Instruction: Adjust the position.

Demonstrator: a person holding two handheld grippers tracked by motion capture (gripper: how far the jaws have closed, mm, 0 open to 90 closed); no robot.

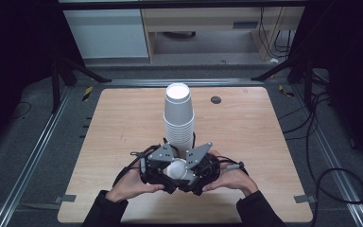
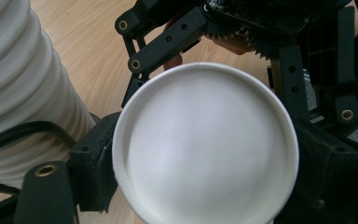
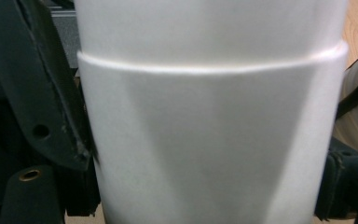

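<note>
A tall stack of upturned white paper cups stands mid-table and rises at the left of the left gripper view. Just in front of it, both hands hold their grippers together around a white cup. My left gripper faces the cup's round base, with a jaw touching it on each side. My right gripper is shut on the cup's side, which is dented into flat facets. A rim line crosses that side, with a second cup wall above it, as of two nested cups.
The wooden table has a small dark disc near its far edge. Metal rails and cables run along the floor on both sides. A cabinet and desk stand beyond the table.
</note>
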